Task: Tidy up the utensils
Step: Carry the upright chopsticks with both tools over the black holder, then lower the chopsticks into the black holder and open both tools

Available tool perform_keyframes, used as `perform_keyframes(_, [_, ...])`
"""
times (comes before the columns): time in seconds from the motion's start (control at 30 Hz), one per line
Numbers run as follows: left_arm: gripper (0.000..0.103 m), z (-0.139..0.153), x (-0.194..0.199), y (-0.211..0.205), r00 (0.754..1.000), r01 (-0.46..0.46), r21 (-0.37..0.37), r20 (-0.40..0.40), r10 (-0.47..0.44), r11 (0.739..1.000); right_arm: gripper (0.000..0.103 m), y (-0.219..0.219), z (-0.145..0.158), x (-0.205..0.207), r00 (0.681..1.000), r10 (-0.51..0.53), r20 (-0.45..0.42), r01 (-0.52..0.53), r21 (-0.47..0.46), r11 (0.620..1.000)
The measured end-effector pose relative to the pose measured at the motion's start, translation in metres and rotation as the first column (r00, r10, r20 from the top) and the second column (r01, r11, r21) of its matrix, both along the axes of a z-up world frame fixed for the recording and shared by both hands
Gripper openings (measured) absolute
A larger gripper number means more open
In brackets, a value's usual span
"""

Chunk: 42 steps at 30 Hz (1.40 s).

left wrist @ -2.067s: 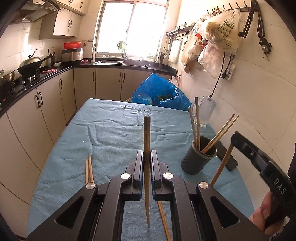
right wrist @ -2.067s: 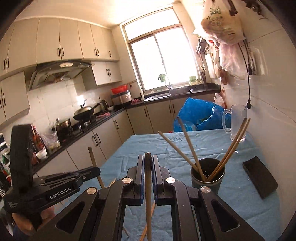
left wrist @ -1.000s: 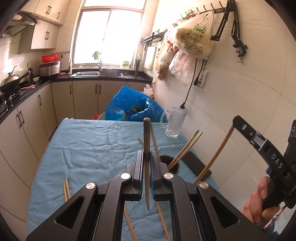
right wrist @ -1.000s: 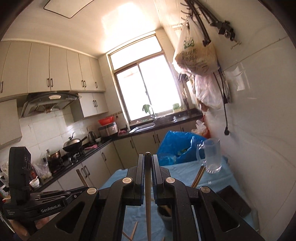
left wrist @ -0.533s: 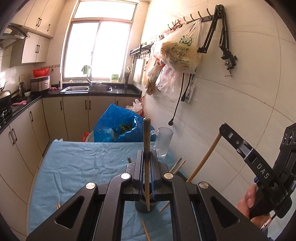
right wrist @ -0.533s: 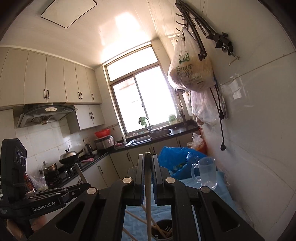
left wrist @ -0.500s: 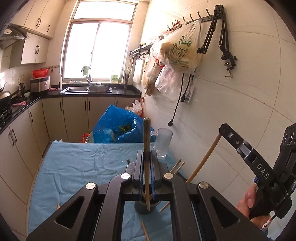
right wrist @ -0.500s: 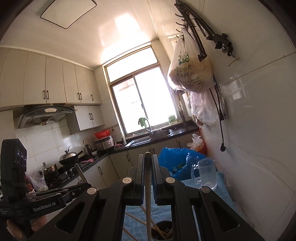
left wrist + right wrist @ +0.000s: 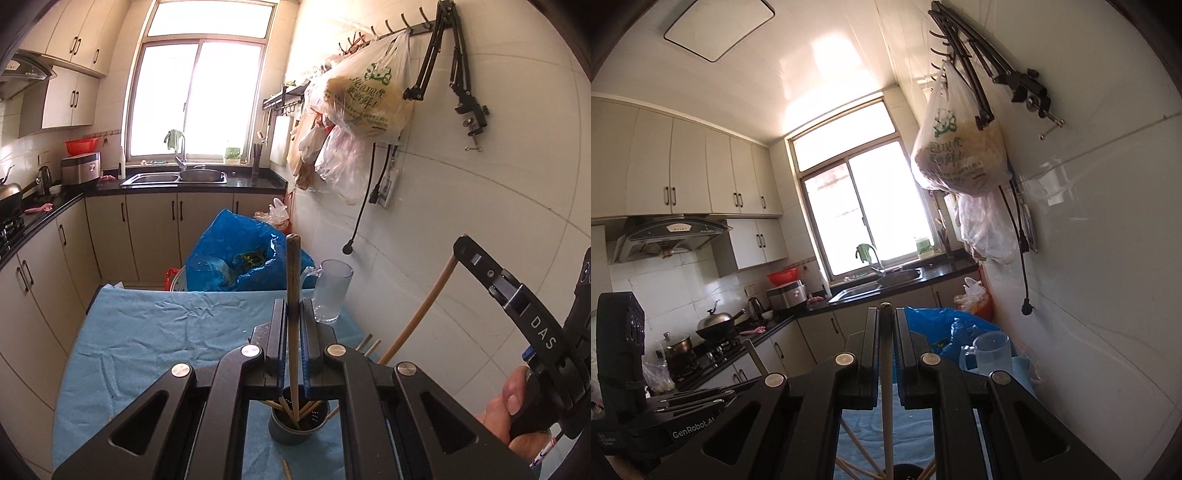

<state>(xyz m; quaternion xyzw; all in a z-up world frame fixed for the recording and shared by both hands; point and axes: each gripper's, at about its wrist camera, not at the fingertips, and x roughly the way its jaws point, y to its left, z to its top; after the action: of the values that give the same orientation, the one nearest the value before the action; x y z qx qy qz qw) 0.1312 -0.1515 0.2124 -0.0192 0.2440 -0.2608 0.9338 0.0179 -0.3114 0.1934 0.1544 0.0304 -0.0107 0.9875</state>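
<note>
The left gripper (image 9: 292, 321) is clamping a dark-tipped chopstick (image 9: 293, 295) upright between its closed fingers, and the stick's lower end is reaching down into the grey holder (image 9: 295, 430) directly below. The right gripper (image 9: 886, 332) is likewise pinching a pale chopstick (image 9: 886, 406), which is running straight down between its fingers toward the holder's dark rim (image 9: 905, 470) at the bottom edge.

Only the left wrist view is showing the holder whole, with several chopsticks leaning inside it and a loose chopstick (image 9: 286, 469) lying on the cloth just in front. It is also catching the right gripper from the side, held in a hand (image 9: 513, 417) at the far right, its pale chopstick slanting down toward the holder. The right wrist view is tilting upward, taking in the ceiling panel (image 9: 718, 27) and range hood (image 9: 670, 232); the gripper's own body is blocking most of the table there.

A clear glass mug (image 9: 330, 291) is standing beyond the holder, near the wall, with a blue plastic bag (image 9: 236, 262) behind it. A blue cloth (image 9: 147, 332) is covering the table. Plastic bags (image 9: 364, 99) are hanging from wall hooks, and a sink (image 9: 177, 177) is sitting under the bright window (image 9: 199, 99).
</note>
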Motion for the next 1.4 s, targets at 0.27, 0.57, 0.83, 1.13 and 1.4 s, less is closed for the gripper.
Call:
perform_keyframes(0.27, [0.006, -0.027, 0.024, -0.009, 0.998, -0.013, 0.012, -0.054, 0.014, 1.0, 0.008, -0.009, -0.029, 0.026, 0.998, -0.017, -0.064, 0.017, 0.013, 1.0])
perform_keyframes(0.57, [0.006, -0.057, 0.037, -0.01, 0.994, -0.021, 0.04, -0.106, 0.025, 0.999, 0.008, -0.008, -0.063, 0.046, 0.989, -0.004, -0.147, 0.006, 0.015, 1.0])
perform_keyframes(0.83, [0.006, -0.078, 0.045, -0.014, 0.991, -0.018, 0.071, -0.132, 0.027, 0.997, 0.008, -0.005, -0.087, 0.058, 0.977, 0.004, -0.214, -0.001, 0.017, 1.0])
perform_keyframes(1.13, [0.007, -0.092, 0.05, -0.015, 0.988, -0.026, 0.091, -0.148, 0.039, 0.996, 0.008, -0.006, -0.101, 0.068, 0.966, 0.005, -0.26, -0.002, 0.012, 1.0])
perform_keyframes(1.4, [0.007, -0.102, 0.055, -0.016, 0.985, -0.032, 0.105, -0.168, 0.049, 0.994, 0.008, -0.005, -0.111, 0.074, 0.957, 0.009, -0.291, -0.006, 0.012, 1.0])
